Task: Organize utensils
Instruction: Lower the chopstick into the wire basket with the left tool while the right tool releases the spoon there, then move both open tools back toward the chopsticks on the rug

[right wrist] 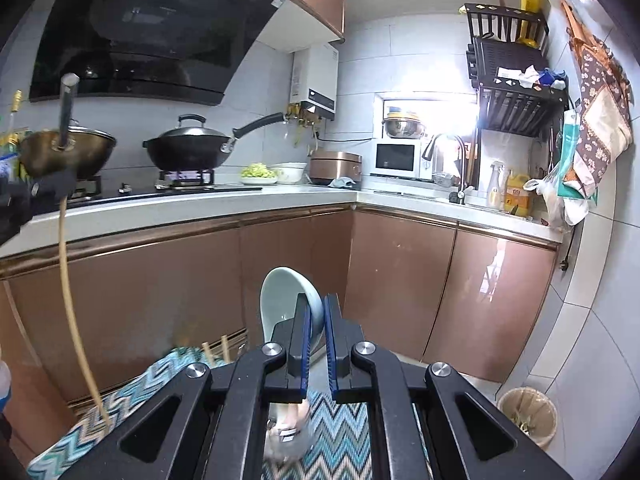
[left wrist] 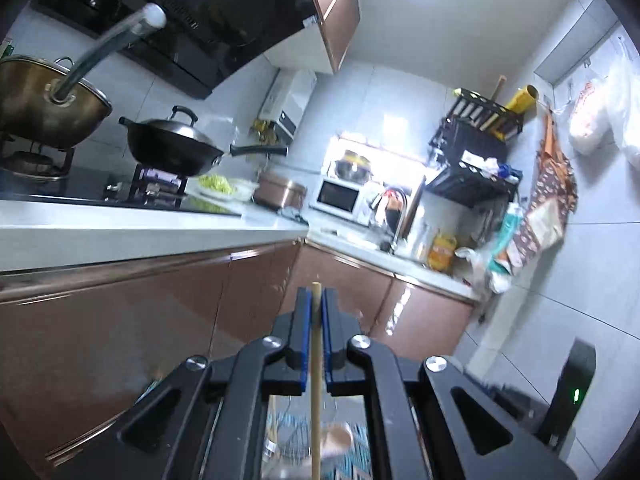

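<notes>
My left gripper [left wrist: 317, 300] is shut on a thin wooden chopstick [left wrist: 316, 380] that runs upright between its blue pads, its top just above the fingertips. The same chopstick [right wrist: 72, 312] shows in the right wrist view at the far left, hanging from the left gripper [right wrist: 44, 190] down to the zigzag mat [right wrist: 340, 420]. My right gripper [right wrist: 316, 316] is shut on the rim of a pale green ceramic spoon [right wrist: 280, 300], held upright above the mat. More chopsticks [right wrist: 218, 350] lie on the mat beyond it. A clear glass [right wrist: 286, 436] stands below the right gripper.
Brown cabinet doors [right wrist: 288, 276] stand straight ahead under a white counter [right wrist: 200, 204]. On it are a black wok [right wrist: 188, 150], a brass pot [right wrist: 68, 152], a rice cooker [right wrist: 336, 166], a microwave [right wrist: 396, 158] and a sink tap [right wrist: 444, 148]. A waste bin [right wrist: 528, 414] stands at the lower right.
</notes>
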The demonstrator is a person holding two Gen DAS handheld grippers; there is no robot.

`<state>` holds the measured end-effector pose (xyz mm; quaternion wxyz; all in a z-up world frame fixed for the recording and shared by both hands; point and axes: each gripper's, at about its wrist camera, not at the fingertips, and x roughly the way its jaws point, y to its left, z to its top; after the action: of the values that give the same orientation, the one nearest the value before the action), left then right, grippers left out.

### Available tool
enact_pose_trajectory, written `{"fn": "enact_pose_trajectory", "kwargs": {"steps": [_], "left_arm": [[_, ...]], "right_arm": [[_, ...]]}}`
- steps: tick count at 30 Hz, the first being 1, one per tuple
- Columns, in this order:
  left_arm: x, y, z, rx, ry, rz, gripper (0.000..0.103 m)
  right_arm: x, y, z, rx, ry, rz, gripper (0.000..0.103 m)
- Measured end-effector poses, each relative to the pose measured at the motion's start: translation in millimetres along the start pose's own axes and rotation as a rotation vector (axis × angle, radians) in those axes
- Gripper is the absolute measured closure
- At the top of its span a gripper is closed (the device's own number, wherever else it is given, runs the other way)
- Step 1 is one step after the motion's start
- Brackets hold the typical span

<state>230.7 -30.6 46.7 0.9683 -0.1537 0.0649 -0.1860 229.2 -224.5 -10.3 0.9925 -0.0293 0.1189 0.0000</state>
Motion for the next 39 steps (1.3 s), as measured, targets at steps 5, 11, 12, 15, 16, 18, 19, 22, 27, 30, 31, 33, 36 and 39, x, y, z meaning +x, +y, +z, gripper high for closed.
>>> {"fn": "enact_pose_trajectory", "kwargs": {"steps": [5, 11, 12, 15, 16, 18, 19, 22, 27, 30, 31, 33, 36, 39], "left_arm": [[69, -1, -29, 0.021, -0.019, 0.066, 0.098], [135, 17, -75, 0.001, 0.026, 0.125, 0.098], [140, 19, -80, 0.000, 0.028, 0.131, 0.098], [155, 25, -102, 0.013, 0.032, 0.149, 0.098], [157, 27, -109, 0.023, 0.033, 0.154, 0.098], [158, 28, -120, 0.041, 0.029, 0.163, 0.098], [157, 30, -125, 0.040, 0.027, 0.168, 0.098], [153, 34, -134, 0.031, 0.035, 0.175, 0.094], [128, 37, -126, 0.020, 0.017, 0.181, 0.063], [108, 37, -113, 0.028, 0.006, 0.182, 0.056], [99, 36, -107, 0.035, 0.000, 0.187, 0.050], [79, 35, -98, 0.048, -0.014, 0.197, 0.044], [45, 31, -85, 0.084, -0.023, 0.223, 0.035], [17, 27, -74, 0.104, -0.026, 0.236, 0.029]], "right_arm": [[49, -1, -25, 0.001, 0.015, -0.009, 0.096], [91, -4, -50, 0.009, 0.014, -0.032, 0.096], [95, -3, -54, 0.011, 0.007, -0.033, 0.096], [104, 0, -64, 0.014, -0.007, -0.035, 0.096], [107, 2, -68, 0.016, -0.009, -0.032, 0.096], [110, 6, -80, 0.017, -0.005, -0.027, 0.095], [111, 7, -83, 0.020, 0.000, -0.023, 0.094], [110, 7, -97, 0.032, 0.006, -0.013, 0.088], [92, 1, -95, 0.057, -0.012, -0.014, 0.064], [73, -2, -86, 0.057, -0.029, -0.026, 0.059], [69, -4, -82, 0.058, -0.033, -0.028, 0.057], [53, -7, -76, 0.069, -0.050, -0.039, 0.048], [24, -9, -67, 0.076, -0.083, -0.054, 0.025], [-4, -10, -57, 0.088, -0.099, -0.053, 0.016]]}}
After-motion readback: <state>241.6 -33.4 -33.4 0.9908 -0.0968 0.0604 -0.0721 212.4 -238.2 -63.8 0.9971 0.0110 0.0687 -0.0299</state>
